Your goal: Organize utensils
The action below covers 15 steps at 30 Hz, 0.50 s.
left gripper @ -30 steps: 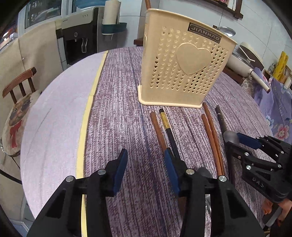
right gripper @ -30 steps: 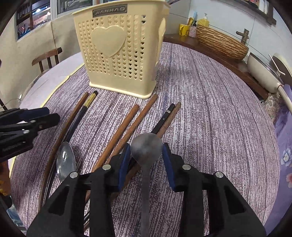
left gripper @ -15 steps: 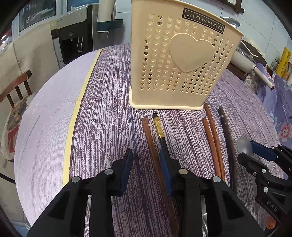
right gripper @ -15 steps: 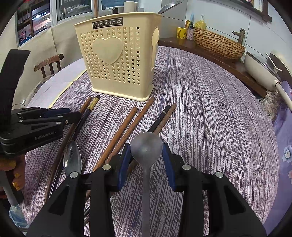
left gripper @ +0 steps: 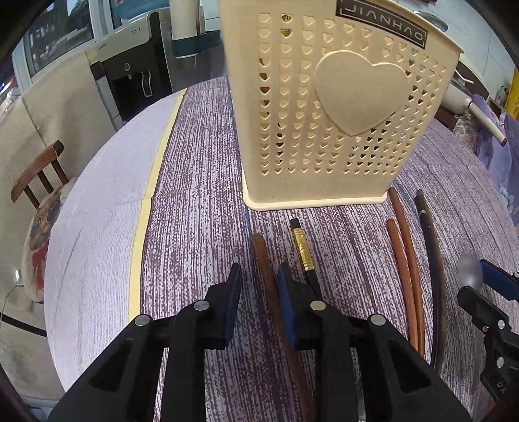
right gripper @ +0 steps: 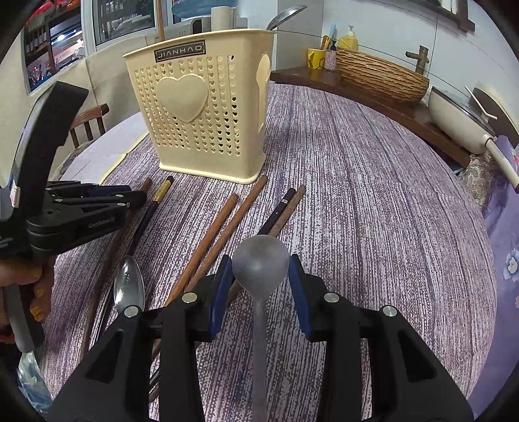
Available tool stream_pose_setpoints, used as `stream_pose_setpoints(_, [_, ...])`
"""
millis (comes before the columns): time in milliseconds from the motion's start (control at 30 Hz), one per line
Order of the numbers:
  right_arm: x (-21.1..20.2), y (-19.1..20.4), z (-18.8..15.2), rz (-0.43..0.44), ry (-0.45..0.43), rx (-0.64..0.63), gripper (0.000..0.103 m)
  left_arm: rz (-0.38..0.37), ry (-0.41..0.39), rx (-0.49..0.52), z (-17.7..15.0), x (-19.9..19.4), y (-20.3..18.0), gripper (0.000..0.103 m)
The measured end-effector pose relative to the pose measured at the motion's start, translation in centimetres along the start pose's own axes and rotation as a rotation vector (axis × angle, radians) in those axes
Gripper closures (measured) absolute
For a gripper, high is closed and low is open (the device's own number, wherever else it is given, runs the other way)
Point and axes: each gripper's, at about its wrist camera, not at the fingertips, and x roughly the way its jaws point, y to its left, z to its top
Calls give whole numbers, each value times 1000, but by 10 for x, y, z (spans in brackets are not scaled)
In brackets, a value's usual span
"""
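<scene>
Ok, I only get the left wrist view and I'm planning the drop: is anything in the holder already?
Observer: Yes, a metal spoon sticks out of the top of the beige holder.
Operator: Is the right gripper loaded?
Observer: Its jaws are shut on the bowl of a grey spoon.
Operator: Any loose spoons?
Observer: One shiny spoon lies beside the black chopstick.

Even indoor light filling both views; fisheye bending edges, corners darkening; spoon bowl (left gripper: 469, 270) blurring at right edge.
</scene>
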Motion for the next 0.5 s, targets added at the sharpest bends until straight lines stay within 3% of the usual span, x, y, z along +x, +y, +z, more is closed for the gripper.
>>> stream_pose_setpoints(67, [-2, -1, 0, 0, -8, 5, 66, -1, 1, -23, 2, 1, 1, 80])
stream_pose_setpoints(167, [-6, 0, 1, -2, -25, 7, 66, 21, -5, -24, 4, 2, 1, 92])
stream_pose_setpoints(367, [-23, -3, 2, 12, -89, 15, 66, -24, -13, -85, 4, 1, 9, 93])
stream_pose_setpoints(500, [-41, -4, 6, 30, -142, 11, 66, -50, -71, -103, 4, -19, 12, 93])
